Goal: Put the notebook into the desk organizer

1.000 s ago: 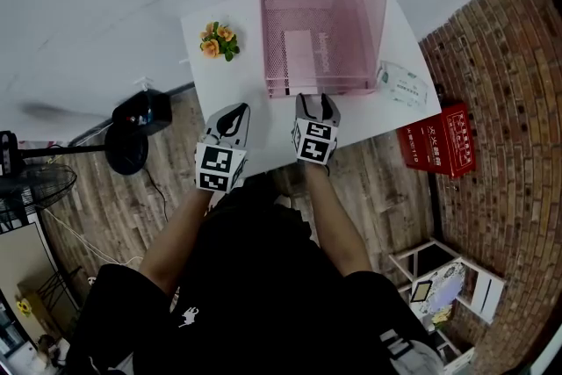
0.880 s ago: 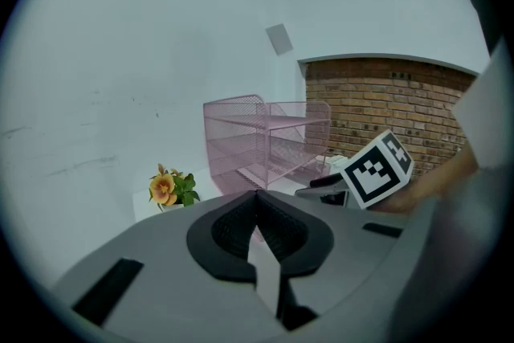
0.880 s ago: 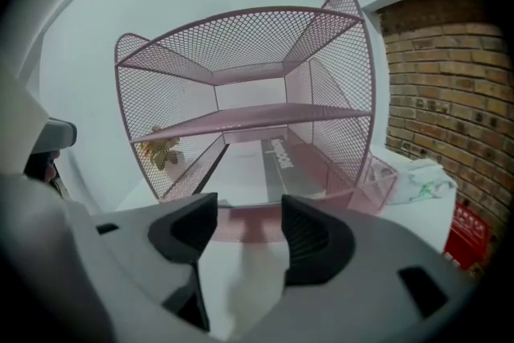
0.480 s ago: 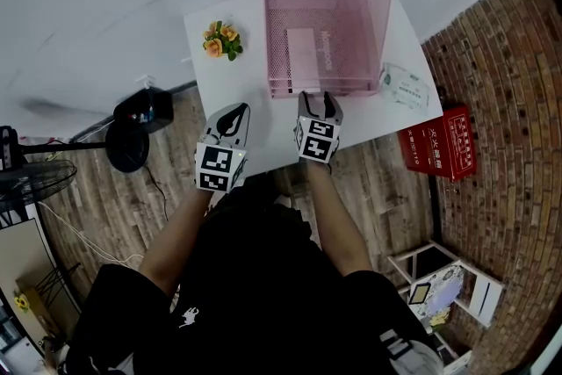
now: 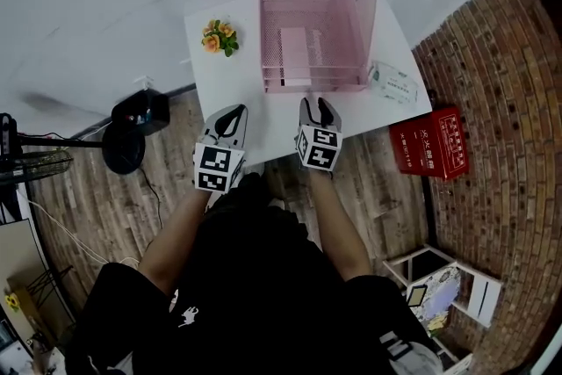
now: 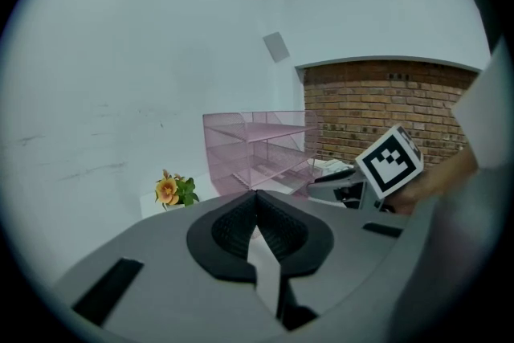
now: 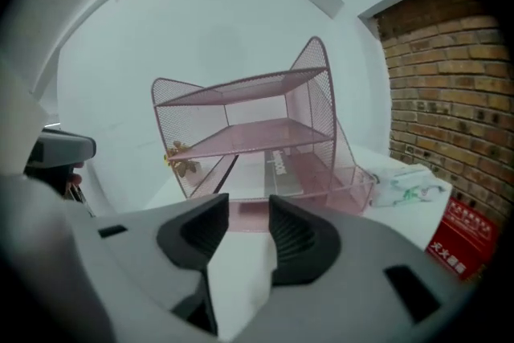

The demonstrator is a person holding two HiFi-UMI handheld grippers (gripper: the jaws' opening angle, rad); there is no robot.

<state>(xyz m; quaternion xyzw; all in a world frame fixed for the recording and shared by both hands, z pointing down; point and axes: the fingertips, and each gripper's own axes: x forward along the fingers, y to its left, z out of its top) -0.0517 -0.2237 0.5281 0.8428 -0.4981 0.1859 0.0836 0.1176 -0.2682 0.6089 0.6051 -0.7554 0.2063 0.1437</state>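
Bright even daylight, soft faint shadows, heavy fisheye bending at edges, dark vignetted corners
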